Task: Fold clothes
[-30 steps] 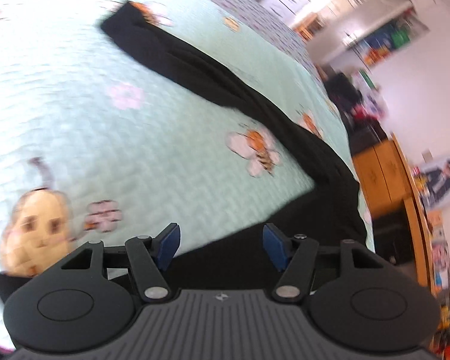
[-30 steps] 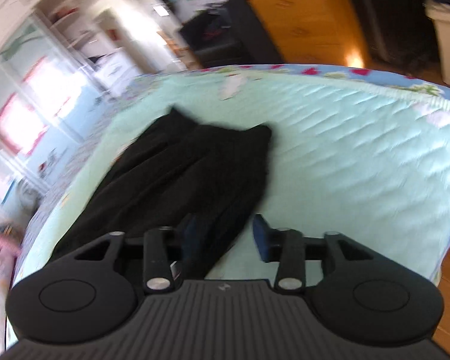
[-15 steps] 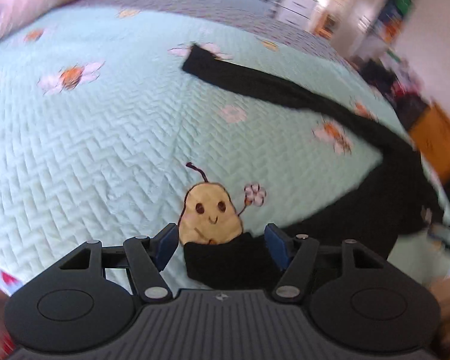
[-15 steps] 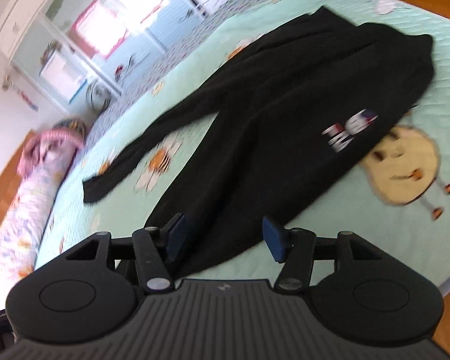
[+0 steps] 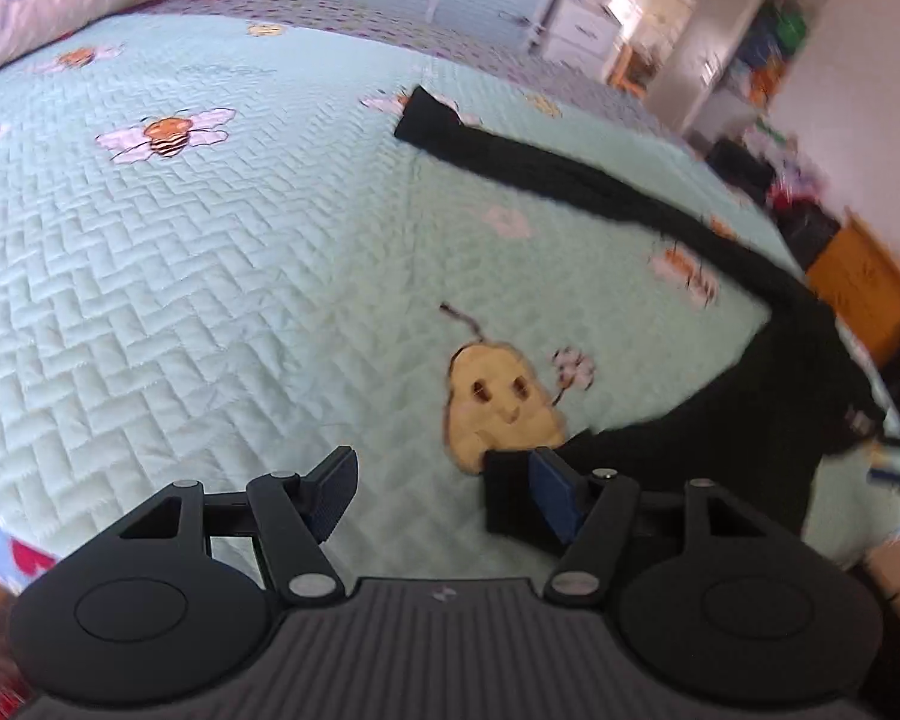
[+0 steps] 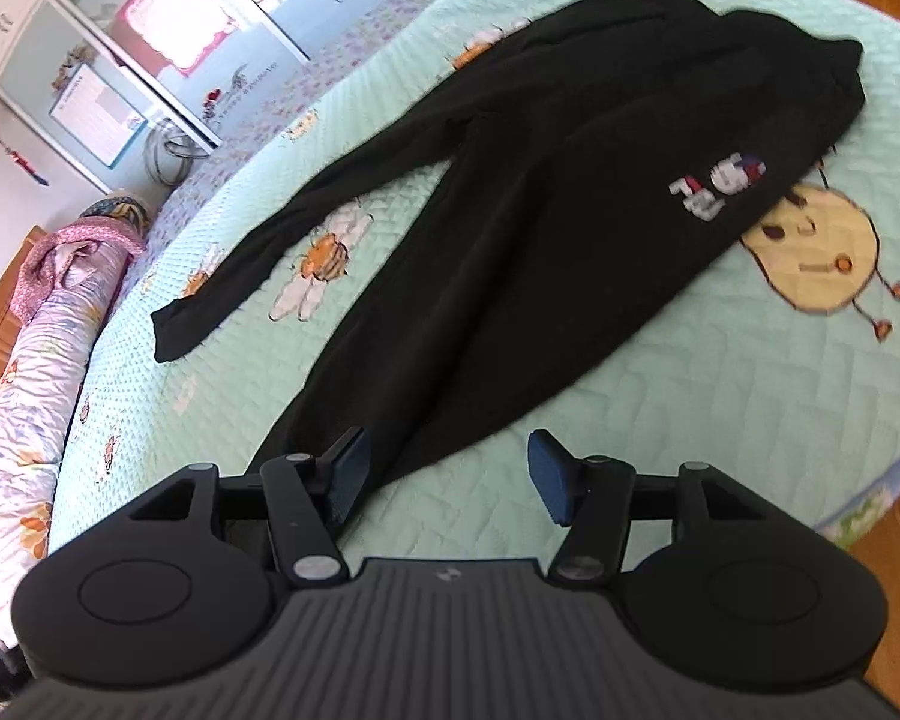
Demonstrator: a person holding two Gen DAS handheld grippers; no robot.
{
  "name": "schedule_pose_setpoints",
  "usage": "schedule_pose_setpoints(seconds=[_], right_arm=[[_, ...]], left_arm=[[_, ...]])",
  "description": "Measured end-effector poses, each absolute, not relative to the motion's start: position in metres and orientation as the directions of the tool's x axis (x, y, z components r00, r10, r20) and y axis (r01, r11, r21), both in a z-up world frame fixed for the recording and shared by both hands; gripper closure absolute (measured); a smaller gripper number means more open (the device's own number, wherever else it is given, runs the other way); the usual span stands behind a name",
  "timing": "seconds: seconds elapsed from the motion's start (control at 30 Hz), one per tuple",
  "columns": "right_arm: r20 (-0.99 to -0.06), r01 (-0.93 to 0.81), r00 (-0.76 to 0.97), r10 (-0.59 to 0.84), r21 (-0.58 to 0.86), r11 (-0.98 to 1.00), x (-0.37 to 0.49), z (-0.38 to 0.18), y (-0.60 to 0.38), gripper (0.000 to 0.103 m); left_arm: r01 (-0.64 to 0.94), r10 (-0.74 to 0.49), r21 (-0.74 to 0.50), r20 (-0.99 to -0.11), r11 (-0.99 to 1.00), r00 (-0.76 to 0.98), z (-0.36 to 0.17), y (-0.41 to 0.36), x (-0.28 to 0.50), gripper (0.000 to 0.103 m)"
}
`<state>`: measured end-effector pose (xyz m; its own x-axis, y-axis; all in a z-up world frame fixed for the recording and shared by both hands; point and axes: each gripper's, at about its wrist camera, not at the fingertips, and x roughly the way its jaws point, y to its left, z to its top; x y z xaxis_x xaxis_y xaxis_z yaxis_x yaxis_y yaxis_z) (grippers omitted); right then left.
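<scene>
Black trousers [image 6: 510,228] lie spread flat on a bed covered by a mint-green quilted bedspread [image 6: 780,396] printed with bees, flowers and pear-shaped cartoon figures. In the right wrist view the waist end sits far right, with a small white, red and blue logo [image 6: 717,189] near the hip and one pear figure [image 6: 822,252] half under the edge of the cloth beside it. The two legs part from there: one runs far and left to a cuff [image 6: 177,330] on the bedspread, the other comes near, towards the camera.

The right tongs [image 6: 447,474] hover just over the near leg's end, released, blue pads apart with nothing pinched; the left pad overlaps the black cloth in the picture, the right pad is over bare bedspread.

In the left wrist view the left tongs [image 5: 444,495] are likewise released and grasp nothing. Their right pad lies over the near cuff [image 5: 507,498], which rests on the lower edge of another pear figure [image 5: 498,402]; the left pad is over plain quilt. The other leg stretches away to its far cuff [image 5: 429,120]. A floral bolster pillow [image 6: 36,360] lies along the left edge of the bed.
</scene>
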<state>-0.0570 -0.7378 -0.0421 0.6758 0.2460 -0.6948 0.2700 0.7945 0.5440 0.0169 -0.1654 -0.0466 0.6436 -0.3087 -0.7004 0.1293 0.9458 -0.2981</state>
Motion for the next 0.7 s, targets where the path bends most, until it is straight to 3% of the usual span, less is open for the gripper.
schedule_pose_setpoints(seconds=[0.23, 0.7], right_arm=[[-0.723, 0.286, 0.643, 0.250, 0.531, 0.798, -0.052, -0.042, -0.722, 0.042], [-0.761, 0.296, 0.593, 0.263, 0.510, 0.808, -0.044, -0.044, -0.701, 0.036]], left_arm=[[0.278, -0.400, -0.288, -0.693, 0.916, 0.599, -0.059, -0.174, 0.034, 0.037], [0.377, -0.602, -0.469, -0.606, 0.799, 0.521, -0.062, -0.176, 0.029, 0.037]])
